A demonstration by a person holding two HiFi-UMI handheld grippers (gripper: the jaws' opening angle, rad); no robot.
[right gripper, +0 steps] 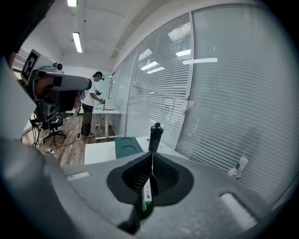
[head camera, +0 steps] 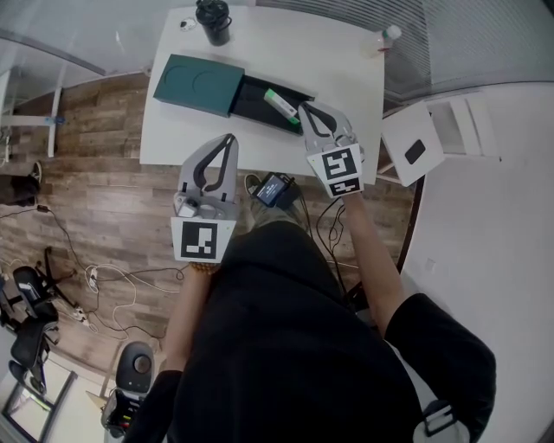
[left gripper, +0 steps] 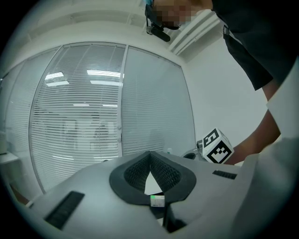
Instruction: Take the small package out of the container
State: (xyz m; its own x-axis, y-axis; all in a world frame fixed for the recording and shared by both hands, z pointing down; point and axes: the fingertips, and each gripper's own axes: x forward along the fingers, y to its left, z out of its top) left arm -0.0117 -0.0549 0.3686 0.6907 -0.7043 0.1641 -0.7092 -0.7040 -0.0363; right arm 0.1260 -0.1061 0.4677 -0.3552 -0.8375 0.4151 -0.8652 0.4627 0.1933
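Observation:
On the white table lies an open black container, its dark green lid beside it on the left. A small white package with a green end rests inside the container. My right gripper hovers at the container's right end, just right of the package, with its jaws shut and nothing held. In the right gripper view the package shows through the gap below the closed tips. My left gripper hangs over the table's near edge, its tips together and empty.
A black bottle stands at the table's far edge. A small plastic bottle sits at the far right corner. A white box stands right of the table. Cables and a black device lie on the wooden floor.

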